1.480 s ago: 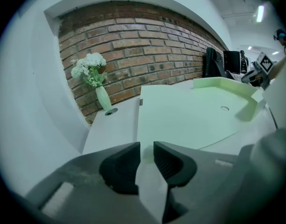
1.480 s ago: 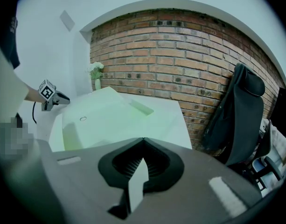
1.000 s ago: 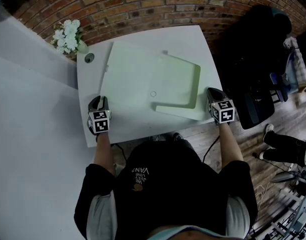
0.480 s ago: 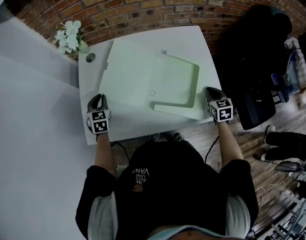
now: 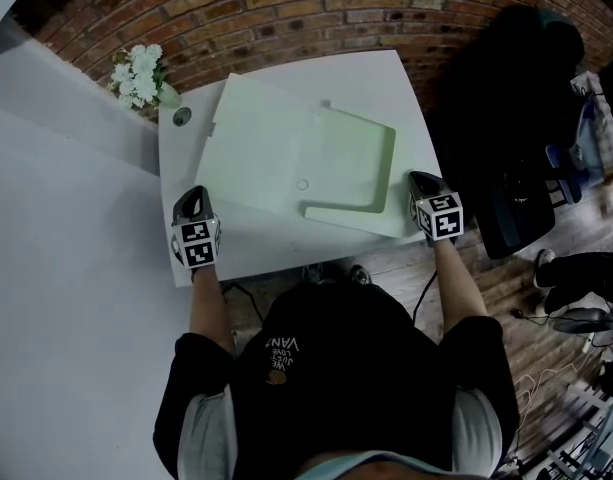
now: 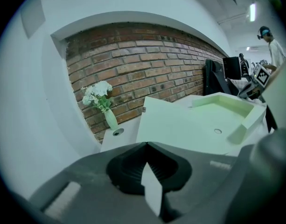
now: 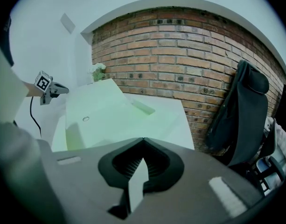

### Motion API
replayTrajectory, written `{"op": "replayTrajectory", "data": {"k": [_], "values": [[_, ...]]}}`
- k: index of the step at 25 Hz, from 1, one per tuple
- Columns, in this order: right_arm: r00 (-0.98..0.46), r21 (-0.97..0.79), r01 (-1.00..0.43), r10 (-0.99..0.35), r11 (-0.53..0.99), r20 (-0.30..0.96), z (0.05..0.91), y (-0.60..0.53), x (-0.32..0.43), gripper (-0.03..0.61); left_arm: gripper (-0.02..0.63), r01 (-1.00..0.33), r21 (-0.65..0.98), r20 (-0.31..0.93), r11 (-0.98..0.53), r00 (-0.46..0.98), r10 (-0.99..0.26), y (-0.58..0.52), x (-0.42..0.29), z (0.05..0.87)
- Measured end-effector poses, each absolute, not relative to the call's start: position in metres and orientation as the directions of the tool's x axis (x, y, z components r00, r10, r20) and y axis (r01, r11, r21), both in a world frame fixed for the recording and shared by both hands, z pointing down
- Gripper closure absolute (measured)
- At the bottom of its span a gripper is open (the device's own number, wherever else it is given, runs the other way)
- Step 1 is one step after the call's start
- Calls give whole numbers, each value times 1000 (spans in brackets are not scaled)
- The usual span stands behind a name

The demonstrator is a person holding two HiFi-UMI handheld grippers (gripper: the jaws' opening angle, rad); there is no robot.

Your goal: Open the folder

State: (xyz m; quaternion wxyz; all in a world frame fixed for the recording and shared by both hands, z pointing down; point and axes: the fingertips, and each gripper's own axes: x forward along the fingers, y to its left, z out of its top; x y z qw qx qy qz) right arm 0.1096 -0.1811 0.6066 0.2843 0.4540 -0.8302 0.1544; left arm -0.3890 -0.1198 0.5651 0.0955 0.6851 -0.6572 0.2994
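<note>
A pale green folder lies spread open on the white table, its flat cover to the left and its tray-like half to the right. My left gripper hovers by the cover's near left corner. Its jaws have just been closing and now meet with nothing between them. In the left gripper view the folder lies just beyond the closed tips. My right gripper hangs at the table's right edge beside the folder, also shut and empty.
A vase of white flowers stands at the table's far left corner by a round cable hole. A brick wall runs behind. A black chair stands to the right, and another person's legs are on the wooden floor.
The left gripper has lifted slightly beside the folder's left corner. The folder and the right gripper have stayed where they were.
</note>
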Motion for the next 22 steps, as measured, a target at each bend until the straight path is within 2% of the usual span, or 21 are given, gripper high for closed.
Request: {"op": "replayTrajectory", "data": {"k": [22], "values": [[-467, -1, -804, -632, 594, 618, 598, -184, 116, 578, 614, -945, -306, 454, -113, -41, -890, -109, -349, 512]]}}
